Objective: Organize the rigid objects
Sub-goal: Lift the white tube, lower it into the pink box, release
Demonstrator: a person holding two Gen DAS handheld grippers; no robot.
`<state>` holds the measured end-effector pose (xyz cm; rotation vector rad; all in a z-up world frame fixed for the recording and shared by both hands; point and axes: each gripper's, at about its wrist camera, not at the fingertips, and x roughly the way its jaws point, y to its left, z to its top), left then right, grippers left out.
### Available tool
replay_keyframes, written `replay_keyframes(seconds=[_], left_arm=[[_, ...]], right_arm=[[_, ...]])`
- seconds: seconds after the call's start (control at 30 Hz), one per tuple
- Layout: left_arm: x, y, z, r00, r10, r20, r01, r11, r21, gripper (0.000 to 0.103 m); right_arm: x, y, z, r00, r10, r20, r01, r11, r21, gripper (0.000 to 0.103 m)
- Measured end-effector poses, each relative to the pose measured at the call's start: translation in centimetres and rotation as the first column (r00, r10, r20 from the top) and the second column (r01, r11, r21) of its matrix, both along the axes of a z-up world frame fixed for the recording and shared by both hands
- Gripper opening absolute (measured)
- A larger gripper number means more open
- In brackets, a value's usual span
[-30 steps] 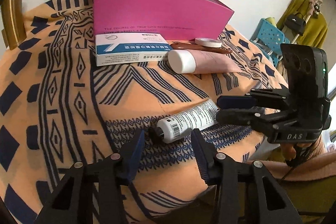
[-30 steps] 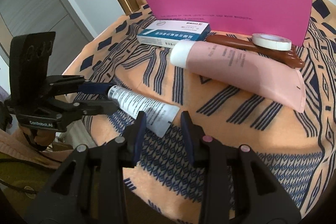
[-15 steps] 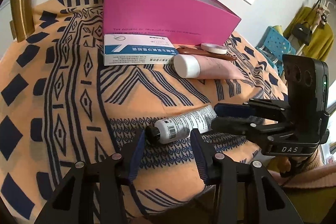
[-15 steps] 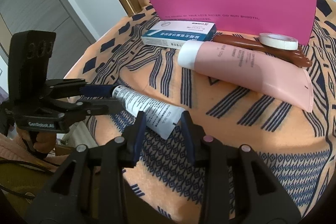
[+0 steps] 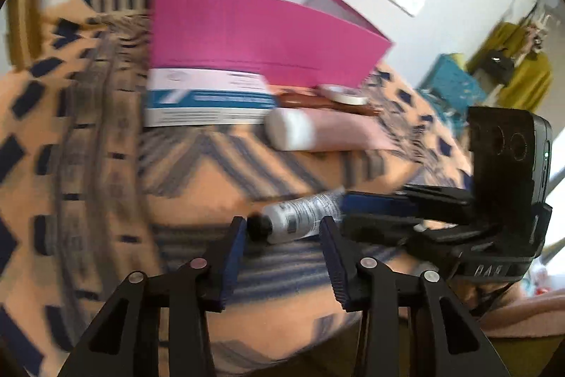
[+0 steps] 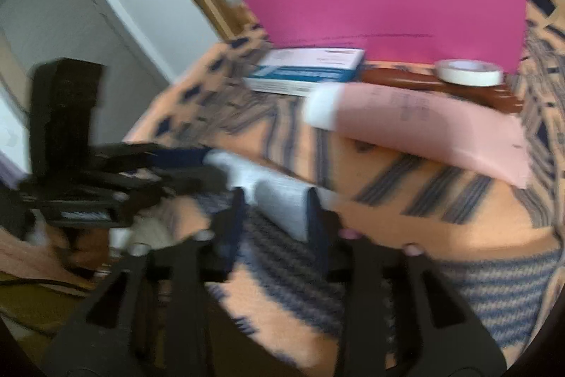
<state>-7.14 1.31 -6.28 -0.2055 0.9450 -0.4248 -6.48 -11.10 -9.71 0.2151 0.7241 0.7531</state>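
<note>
Near the front edge of the patterned orange cloth [image 5: 106, 165], well in front of the pink box [image 5: 247, 37], a small white tube [image 5: 303, 212] with a black cap lies flat, and both grippers straddle it. At its cap end the left gripper [image 5: 282, 232] stands with jaws apart, while the right gripper [image 6: 275, 207] brackets the crimped tail, jaws also apart, though blur hides whether any pad touches. Just before the pink box lie a blue-and-white carton [image 5: 208, 98], a pink tube [image 6: 423, 126], a brown case [image 6: 423, 82] and a tape roll [image 6: 468, 72] resting on that case.
</note>
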Motion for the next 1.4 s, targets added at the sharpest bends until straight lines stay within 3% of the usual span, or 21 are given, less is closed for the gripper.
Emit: replay_keyframes(seconds=[0.07, 0.37, 0.63, 0.77, 0.93, 1.2, 1.4], left_arm=[[0.3, -1.2, 0.2, 1.0, -0.004, 0.029, 0.002, 0.997, 0.071, 0.037], [-0.2, 0.1, 0.0, 1.0, -0.001, 0.026, 0.0, 0.999, 0.047, 0.04], [-0.5, -1.7, -0.7, 0.998, -0.06, 0.004, 0.059, 0.998, 0.032, 0.039], [-0.3, -2.0, -0.7, 0.999, -0.048, 0.009, 0.047, 0.998, 0.048, 0.04], [-0.2, -1.9, -0.5, 0.999, -0.036, 0.02, 0.035, 0.998, 0.058, 0.043], [0.9, -2.2, 1.4, 0.997, -0.036, 0.071, 0.033, 0.999, 0.037, 0.043], [3.3, -2.8, 5.1, 0.985, -0.043, 0.169, 0.039, 0.999, 0.025, 0.043]], right_arm=[[-0.2, 0.8, 0.4, 0.999, -0.027, 0.038, 0.03, 0.996, -0.084, 0.03], [0.3, -3.4, -0.9, 0.984, -0.175, -0.037, 0.171, 0.98, -0.101, 0.033], [0.0, -3.3, -1.1, 0.98, -0.199, -0.014, 0.196, 0.975, -0.107, 0.036], [0.0, -2.4, -1.1, 0.983, -0.182, 0.003, 0.181, 0.977, -0.114, 0.051], [0.0, -2.7, -0.8, 0.984, -0.18, -0.008, 0.179, 0.982, -0.061, 0.052], [-0.1, -3.2, 2.0, 0.975, -0.213, 0.07, 0.217, 0.973, -0.073, 0.052], [1.2, -4.8, 5.5, 0.958, -0.248, 0.145, 0.255, 0.967, -0.032, 0.052]])
